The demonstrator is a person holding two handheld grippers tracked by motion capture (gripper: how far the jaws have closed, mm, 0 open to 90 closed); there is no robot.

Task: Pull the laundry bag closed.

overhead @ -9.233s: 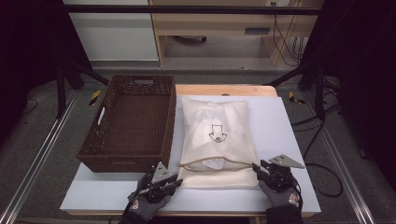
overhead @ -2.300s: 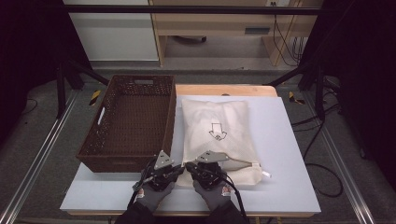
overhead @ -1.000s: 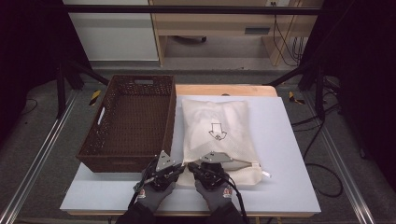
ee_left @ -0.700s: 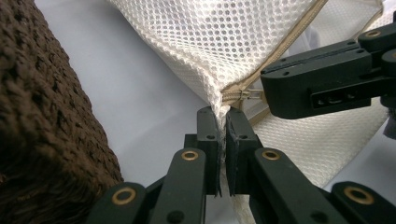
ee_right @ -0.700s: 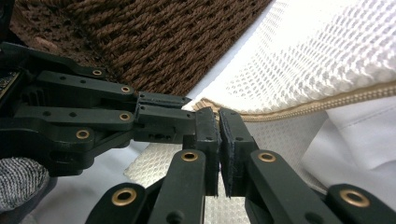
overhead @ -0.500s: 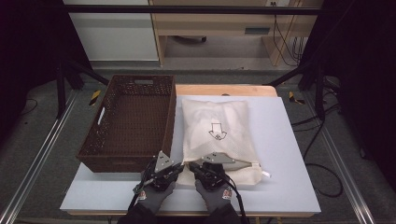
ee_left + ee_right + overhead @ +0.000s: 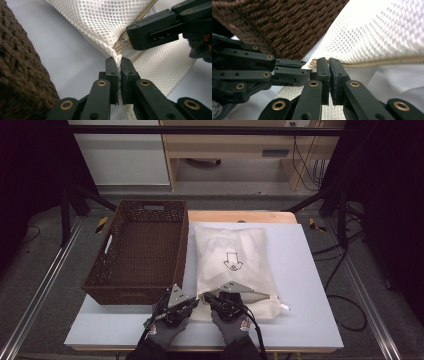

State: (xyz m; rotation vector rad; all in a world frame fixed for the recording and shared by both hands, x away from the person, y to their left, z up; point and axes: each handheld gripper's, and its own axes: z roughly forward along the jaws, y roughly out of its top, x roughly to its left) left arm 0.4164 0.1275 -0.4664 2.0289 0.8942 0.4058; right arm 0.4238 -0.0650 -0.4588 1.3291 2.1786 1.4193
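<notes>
Since nine seconds ago, both grippers have been brought together at the bag's [image 7: 235,265] near-left corner, the right one moved in from the far corner. Beside the basket [image 7: 140,250], the left gripper [image 7: 118,62] is clamped on the mesh corner; just right, the right gripper [image 7: 329,62] is clamped at the zipper [image 7: 387,61]. An arrow emblem [image 7: 232,261] is printed on the bag; no words can be read.

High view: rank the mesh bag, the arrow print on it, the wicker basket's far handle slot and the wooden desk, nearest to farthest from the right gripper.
From the right gripper:
1. Mesh bag, its near corner at the jaws.
2. Arrow print, mid-bag, just beyond.
3. Wicker basket far handle slot, far left.
4. Wooden desk, past the table.
</notes>
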